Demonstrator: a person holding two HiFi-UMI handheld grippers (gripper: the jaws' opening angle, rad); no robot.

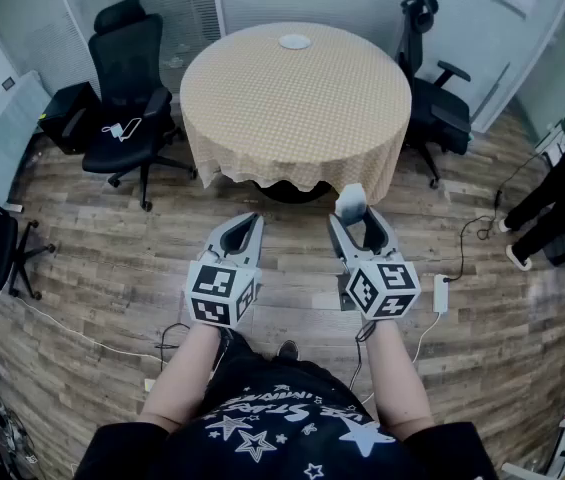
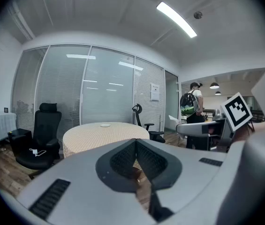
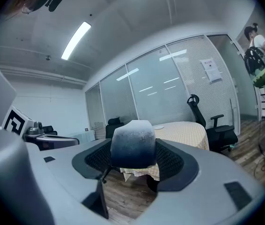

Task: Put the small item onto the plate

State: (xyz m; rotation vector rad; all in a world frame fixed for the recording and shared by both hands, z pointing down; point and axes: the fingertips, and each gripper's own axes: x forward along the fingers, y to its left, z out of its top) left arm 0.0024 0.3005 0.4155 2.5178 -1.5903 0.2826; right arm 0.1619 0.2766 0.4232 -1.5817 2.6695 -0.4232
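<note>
Fingers of the right gripper point(image 1: 354, 214) pinch the small item point(image 1: 351, 199), a pale, rounded block that shades to dark blue-grey lower down. It sits between the ribbed pads near the fingertips, held out in the air over the wooden floor point(image 1: 112, 258). In the right gripper view the item point(image 3: 133, 145) fills the gap, with a pad pressed against each side.

Beside it, the left gripper point(image 1: 253, 219) is empty, its fingers pressed together at the tips. The left gripper view shows only floor through the opening behind them. Both tools are held side by side in front of the person, each in one bare hand, pointing ahead and slightly downward.

Ahead stands a round surface point(image 1: 292, 98) draped in a beige checked cloth that hangs over its rim. The plate point(image 1: 295, 41), small and white, lies near the far edge of that surface, well apart from the held item. The near edge of the cloth is just beyond the fingertips in the head view.

A black office chair point(image 1: 127, 78) stands left of the surface with a white cable and plug point(image 1: 122, 128) on its seat. A second black chair point(image 1: 432, 88) stands to the right. Frosted glass partitions close off the room behind. Another person wearing a backpack point(image 2: 191, 106) stands off to the right.
</note>
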